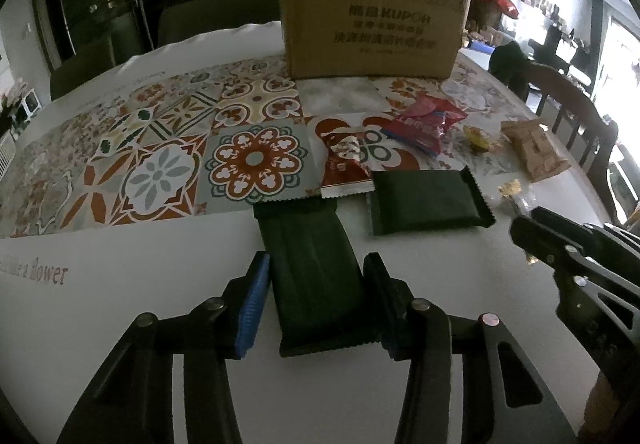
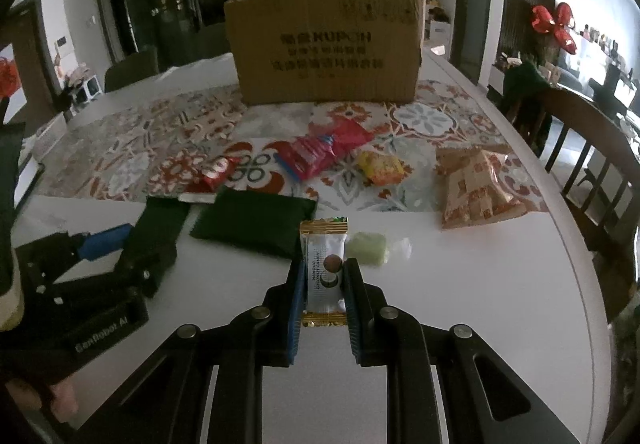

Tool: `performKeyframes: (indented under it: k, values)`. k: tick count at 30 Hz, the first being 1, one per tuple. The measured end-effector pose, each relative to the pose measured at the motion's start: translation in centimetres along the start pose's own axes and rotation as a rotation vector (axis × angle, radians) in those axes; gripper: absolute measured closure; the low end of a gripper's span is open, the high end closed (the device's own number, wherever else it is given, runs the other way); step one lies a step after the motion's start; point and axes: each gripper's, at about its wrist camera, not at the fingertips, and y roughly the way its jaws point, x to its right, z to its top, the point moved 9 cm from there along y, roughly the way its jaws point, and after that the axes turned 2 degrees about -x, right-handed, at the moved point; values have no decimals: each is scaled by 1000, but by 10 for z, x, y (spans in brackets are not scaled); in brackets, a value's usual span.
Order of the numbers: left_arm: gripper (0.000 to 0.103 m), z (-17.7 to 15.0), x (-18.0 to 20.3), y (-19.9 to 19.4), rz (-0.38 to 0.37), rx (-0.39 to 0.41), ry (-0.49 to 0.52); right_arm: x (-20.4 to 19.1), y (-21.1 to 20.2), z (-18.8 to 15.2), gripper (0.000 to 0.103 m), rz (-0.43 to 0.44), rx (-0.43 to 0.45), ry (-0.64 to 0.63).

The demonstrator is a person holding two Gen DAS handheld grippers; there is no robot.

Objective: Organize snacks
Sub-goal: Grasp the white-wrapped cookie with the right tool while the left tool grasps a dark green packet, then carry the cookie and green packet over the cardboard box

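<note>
Snacks lie scattered on the tabletop (image 2: 460,284) in front of a cardboard box (image 2: 324,48), none visibly boxed from these views. Far left, the left gripper (image 1: 316,284) straddles a dark green pack (image 1: 316,276); its pads sit right beside the pack's long edges, but whether they press it yet cannot be told. The pack looks flat on the tabletop. Next right, a second green pack (image 1: 428,204) lies flat, just beyond it a red-white packet (image 1: 344,164). Then a red bag (image 2: 320,154) and a small yellow packet (image 2: 380,168) on the patterned mat (image 1: 160,148), and a tan biscuit pack (image 2: 476,192) well to the right. Nearer in, the right gripper (image 2: 324,284) is closed on a white candy (image 2: 324,272) with gold ends, pads against both long sides. A pale green sweet (image 2: 370,250) lies just beside it, apart from the pads.

Step in hand, as a judgement: both grippers are at the grasp stage, the right one gripping, the left one about to or just clamped. Next move calls for confirming the left grip, lifting both items clear, carrying them forward over the box rim and releasing inside. The box wall is tall, so a good lift is needed. Slick wrappers may slip.
</note>
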Motion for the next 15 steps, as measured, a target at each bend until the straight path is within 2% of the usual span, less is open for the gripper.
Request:
performKeyframes:
  k: [9,15]
  values:
    - [57,7,0,-27,-29,55,-5,-19,-13,8,83,65,23,-13]
    - [58,25,3,-43,-37,118,10,-22,-22,18,83,81,51,-11]
